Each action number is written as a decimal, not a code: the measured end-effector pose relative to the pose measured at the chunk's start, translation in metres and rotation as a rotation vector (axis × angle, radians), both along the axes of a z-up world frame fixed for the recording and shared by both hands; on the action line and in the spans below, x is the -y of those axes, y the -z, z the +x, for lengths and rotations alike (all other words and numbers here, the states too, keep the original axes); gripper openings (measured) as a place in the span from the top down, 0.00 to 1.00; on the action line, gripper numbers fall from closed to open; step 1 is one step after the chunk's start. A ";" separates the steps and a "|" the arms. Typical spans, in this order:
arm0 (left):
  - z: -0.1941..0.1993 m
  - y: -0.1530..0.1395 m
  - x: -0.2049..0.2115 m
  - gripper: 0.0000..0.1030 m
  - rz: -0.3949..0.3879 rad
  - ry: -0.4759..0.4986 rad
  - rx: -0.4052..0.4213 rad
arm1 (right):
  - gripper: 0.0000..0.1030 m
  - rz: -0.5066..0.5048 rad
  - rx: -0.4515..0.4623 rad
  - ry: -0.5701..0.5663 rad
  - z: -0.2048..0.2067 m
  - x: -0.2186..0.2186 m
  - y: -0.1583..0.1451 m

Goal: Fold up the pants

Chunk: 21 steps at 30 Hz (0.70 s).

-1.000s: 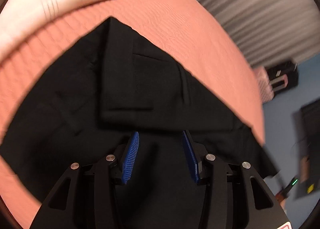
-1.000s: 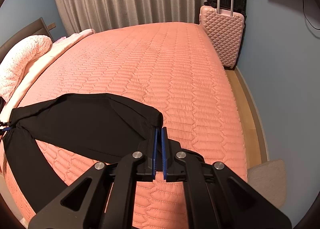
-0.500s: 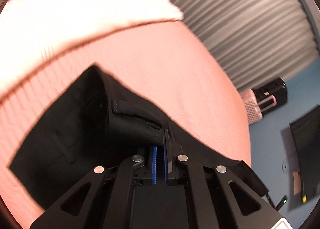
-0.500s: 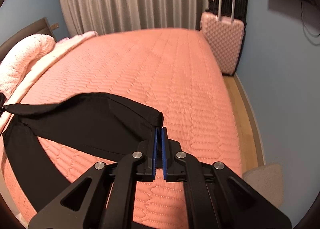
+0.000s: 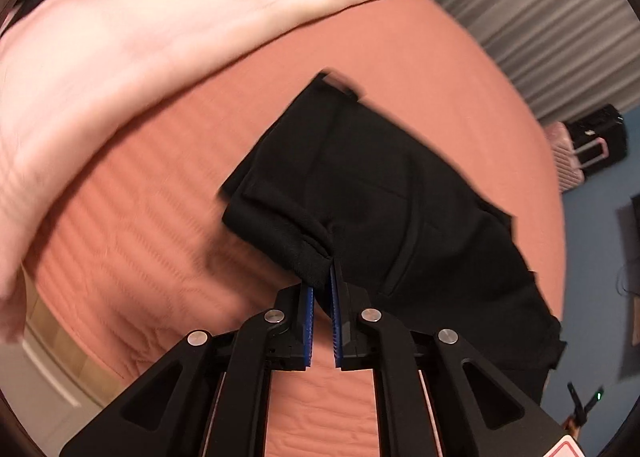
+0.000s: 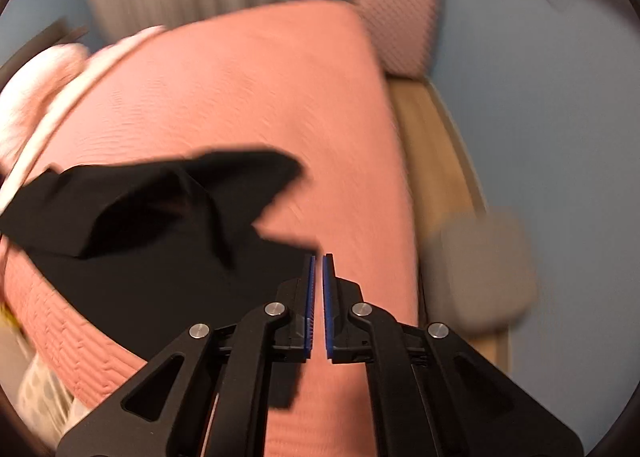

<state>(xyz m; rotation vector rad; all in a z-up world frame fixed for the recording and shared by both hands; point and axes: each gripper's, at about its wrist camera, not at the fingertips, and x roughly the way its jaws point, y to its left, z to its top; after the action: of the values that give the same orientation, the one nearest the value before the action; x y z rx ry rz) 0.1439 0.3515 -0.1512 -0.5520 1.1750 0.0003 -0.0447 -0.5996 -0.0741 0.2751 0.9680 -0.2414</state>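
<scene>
Draping over the salmon bed (image 5: 400,57), the black pants (image 5: 400,209) are bunching at the left gripper (image 5: 320,289), whose fingers are pinching a rolled fabric edge. Ahead of them, open quilt is stretching to a pale blanket (image 5: 160,37). The right gripper (image 6: 319,269) is clenching the pants' corner; beyond its fingers bare bed is running to the mattress edge.

Pink bed (image 5: 460,69) (quilted), black pants (image 5: 400,197), pale blanket (image 5: 160,37)
</scene>
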 end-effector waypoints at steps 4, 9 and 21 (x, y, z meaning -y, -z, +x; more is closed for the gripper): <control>-0.007 0.014 0.004 0.93 -0.002 -0.057 0.019 | 0.76 0.251 0.076 0.129 -0.008 -0.001 0.022; -0.012 0.010 0.003 0.93 0.003 -0.090 0.028 | 0.53 0.060 0.003 0.067 0.047 -0.050 0.036; -0.004 -0.004 0.011 0.93 0.041 -0.082 0.036 | 0.97 -0.330 -0.067 -0.261 0.129 -0.130 0.030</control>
<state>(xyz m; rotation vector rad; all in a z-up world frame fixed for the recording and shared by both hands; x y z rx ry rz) 0.1395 0.3405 -0.1470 -0.5613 1.1139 0.0847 0.0846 -0.4700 -0.1040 -0.1623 1.0024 -0.1679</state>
